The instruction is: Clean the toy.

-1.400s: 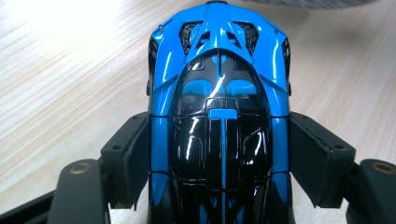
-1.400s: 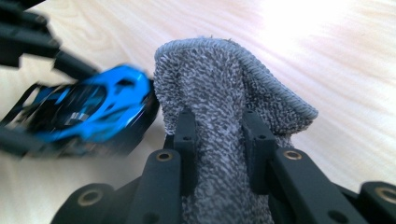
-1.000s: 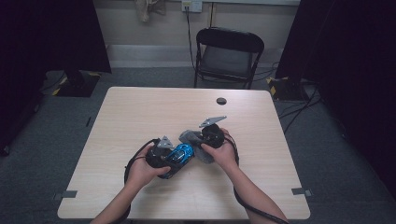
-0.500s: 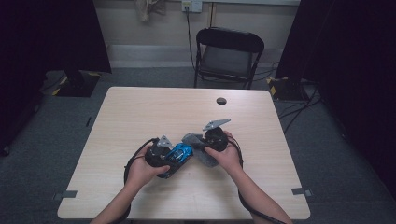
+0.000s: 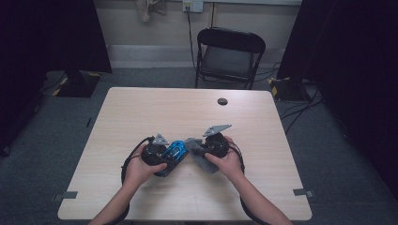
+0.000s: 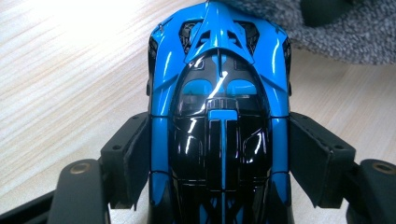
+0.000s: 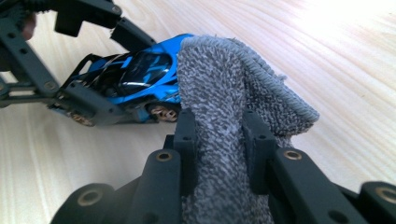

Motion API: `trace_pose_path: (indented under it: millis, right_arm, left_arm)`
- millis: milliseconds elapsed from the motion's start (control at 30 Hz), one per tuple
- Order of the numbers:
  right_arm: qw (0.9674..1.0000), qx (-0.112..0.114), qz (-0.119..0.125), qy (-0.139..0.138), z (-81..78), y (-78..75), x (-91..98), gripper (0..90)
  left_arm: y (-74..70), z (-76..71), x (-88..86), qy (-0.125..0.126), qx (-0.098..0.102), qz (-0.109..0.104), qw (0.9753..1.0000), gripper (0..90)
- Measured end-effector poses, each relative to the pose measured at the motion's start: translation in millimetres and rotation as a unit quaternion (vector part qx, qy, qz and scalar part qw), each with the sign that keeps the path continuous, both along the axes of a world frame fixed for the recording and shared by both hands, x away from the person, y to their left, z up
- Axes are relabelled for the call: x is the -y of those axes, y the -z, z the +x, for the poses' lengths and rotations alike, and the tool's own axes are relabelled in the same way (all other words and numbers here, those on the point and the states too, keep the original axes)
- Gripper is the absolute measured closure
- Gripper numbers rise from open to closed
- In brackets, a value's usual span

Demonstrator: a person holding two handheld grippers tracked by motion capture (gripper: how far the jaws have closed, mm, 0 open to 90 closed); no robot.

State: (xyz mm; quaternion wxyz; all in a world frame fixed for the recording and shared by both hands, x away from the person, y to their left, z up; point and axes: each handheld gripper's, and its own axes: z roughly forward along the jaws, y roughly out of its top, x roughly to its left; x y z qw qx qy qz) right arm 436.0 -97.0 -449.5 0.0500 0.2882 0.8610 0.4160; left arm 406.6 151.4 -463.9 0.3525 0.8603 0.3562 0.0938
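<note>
— High view first: where does the blue toy car sit?
— Near the front middle of the table, clamped in the left gripper. Long axis slanting toward the right gripper, nose touching the grey cloth held there. Both forearms coming in from the bottom edge, hands low and just beside each other, wrists angled inward.

— Left gripper view?
— Looking straight along the car. Left fingers closed on its two flanks around mid-body, roof up, nose pointing away from the hand. Cloth lying just past the nose, at upper right, on the wood.

— Right gripper view?
— Right fingers pinched shut on a fold of the cloth, which stands up between them and drapes over toward the car. Car lying left of and beyond those fingers, seen side-on, front end pressed against the cloth's edge. Left gripper's fingers bracketing the car body from the far side.

— So what does the coming move turn on?
— Probably a wipe along the car's length, starting at the nose; cloth hand nearer, other hand bracing.
</note>
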Motion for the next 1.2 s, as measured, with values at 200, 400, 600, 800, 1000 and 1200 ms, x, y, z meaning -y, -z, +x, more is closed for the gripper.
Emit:
trace_pose_path:
  millis: [200,400,600,800,1000,1200]
  right_arm:
    - [0.9999,0.001,0.005,0.009,1.6,-2.7,6.4,72.1]
    - [0.9989,0.009,0.013,0.044,15.3,-11.7,17.4,72.1]
    - [0.9987,0.008,0.006,0.050,29.4,-12.0,12.5,72.1]
    - [0.9988,0.005,0.006,0.048,36.9,-11.5,-1.5,72.1]
    - [0.9994,0.000,0.009,0.033,37.2,-12.3,-9.3,72.1]
    - [0.9997,-0.003,0.013,0.020,33.0,-12.2,-12.4,72.1]
  left_arm:
    - [-1.6,-1.9,0.8,0.004,-0.002,-0.007,1.0000,28.1]
    - [-3.2,-3.8,3.7,0.012,0.000,-0.007,0.9999,28.1]
    - [-3.5,-6.8,10.5,0.025,0.000,-0.009,0.9996,28.0]
    - [-1.4,-8.2,16.4,0.036,-0.001,-0.005,0.9993,28.1]
    - [-0.8,-7.2,16.7,0.036,-0.002,-0.005,0.9993,28.1]
    - [-0.2,-5.8,16.3,0.034,-0.003,-0.002,0.9994,28.1]
